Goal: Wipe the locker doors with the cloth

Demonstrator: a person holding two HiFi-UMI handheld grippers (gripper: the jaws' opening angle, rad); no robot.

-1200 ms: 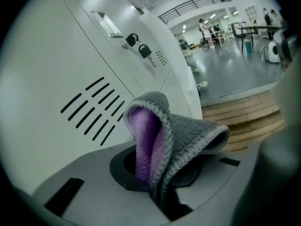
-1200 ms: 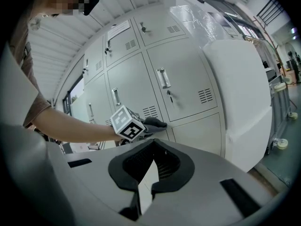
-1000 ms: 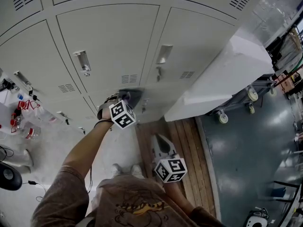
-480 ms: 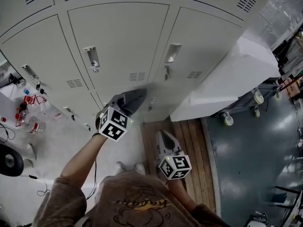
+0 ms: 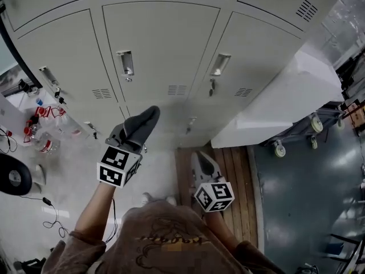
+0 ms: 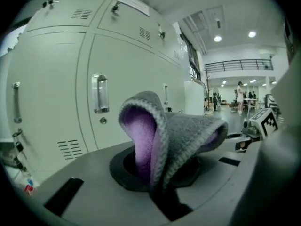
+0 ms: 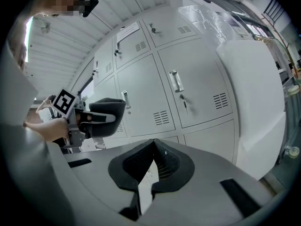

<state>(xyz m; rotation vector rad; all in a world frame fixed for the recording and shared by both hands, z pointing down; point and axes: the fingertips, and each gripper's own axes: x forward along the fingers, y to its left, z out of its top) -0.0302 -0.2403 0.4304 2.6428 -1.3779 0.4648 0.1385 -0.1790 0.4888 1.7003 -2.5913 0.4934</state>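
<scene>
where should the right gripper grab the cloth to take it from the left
Grip the free looped end of the cloth, bringing the right gripper in from its own side: the left gripper pinches the base, and the loop stands clear beyond those jaws.

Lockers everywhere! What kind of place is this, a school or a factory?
Probably a locker corner in a big workshop or factory hall. Clues: the rows of grey metal lockers, a wheeled cart beside them, and a high balcony railing under ceiling lights in the distance.
</scene>
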